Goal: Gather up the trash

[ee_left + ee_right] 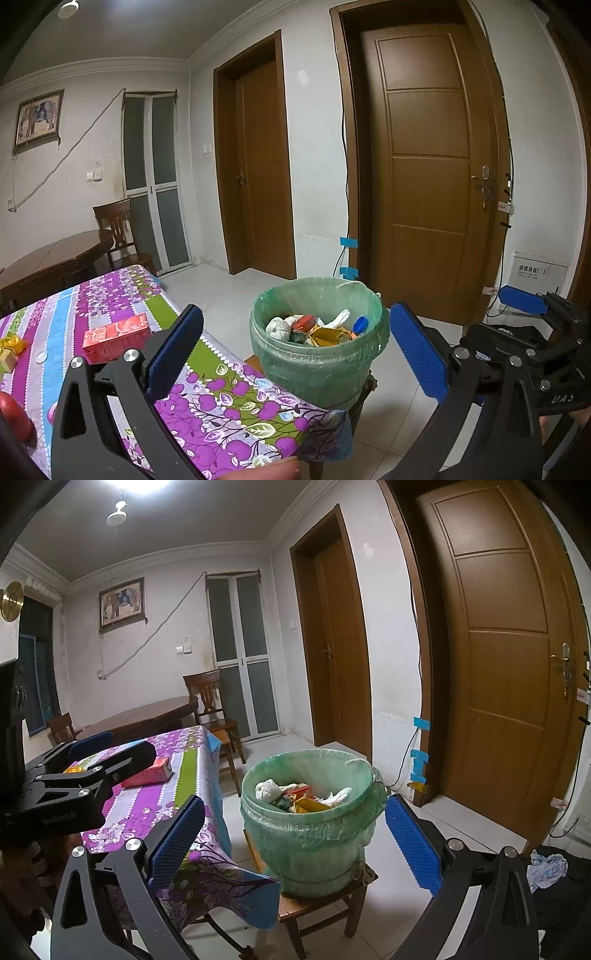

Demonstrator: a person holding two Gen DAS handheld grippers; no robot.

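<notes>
Left wrist view, both claws spread empty, lined bin (319, 339) on stool (325, 897), red box (117, 336) on tablecloth (221, 398)

White walls, pale tiled floor (406, 867), two brown wooden doors (428, 166) (both shut), a framed picture (122, 603), dark round table (147, 716) with chairs, ceiling lamp lit

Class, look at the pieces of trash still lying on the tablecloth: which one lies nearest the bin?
The red box. It lies toward the bin side of the table, while the yellow wrapper and white cap sit farther left.
</notes>
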